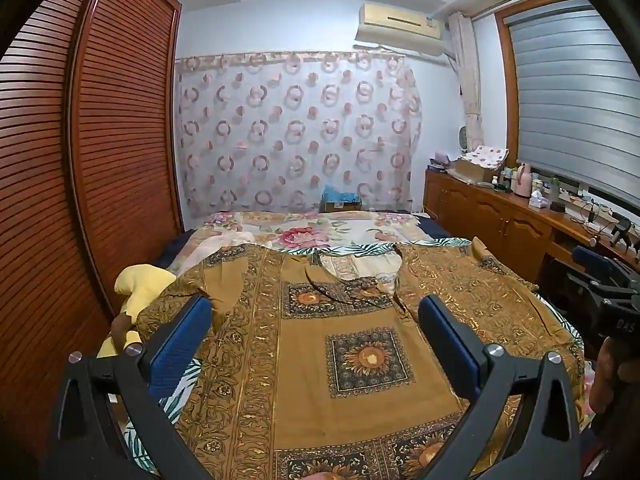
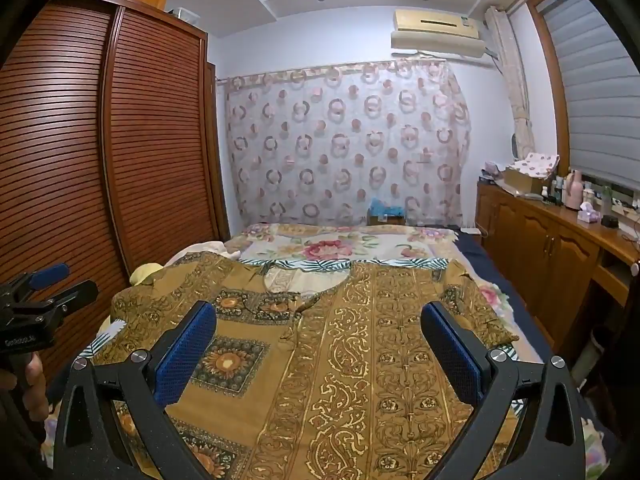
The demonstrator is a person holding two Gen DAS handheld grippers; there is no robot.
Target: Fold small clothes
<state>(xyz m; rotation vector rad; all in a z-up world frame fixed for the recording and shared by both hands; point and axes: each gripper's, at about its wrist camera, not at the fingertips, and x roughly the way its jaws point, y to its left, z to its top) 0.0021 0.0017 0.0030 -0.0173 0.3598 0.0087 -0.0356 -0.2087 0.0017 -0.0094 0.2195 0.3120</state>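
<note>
A brown and gold patterned shirt (image 1: 352,344) lies spread flat on the bed, collar toward the far wall, sleeves out to both sides. The same shirt (image 2: 340,360) fills the right wrist view. My left gripper (image 1: 316,320) hovers open above the shirt's left chest, nothing between its blue pads. My right gripper (image 2: 318,328) is open too, over the shirt's right half, holding nothing. In the left wrist view the right gripper (image 1: 604,300) shows at the right edge with a hand. The left gripper (image 2: 44,296) appears at the left edge of the right wrist view.
The bed carries a floral sheet (image 1: 320,232). A yellow cloth (image 1: 140,288) lies beside the shirt's left sleeve. A slatted wooden wardrobe (image 1: 100,140) stands close on the left. A wooden cabinet (image 1: 500,216) with bottles and boxes runs along the right under the window.
</note>
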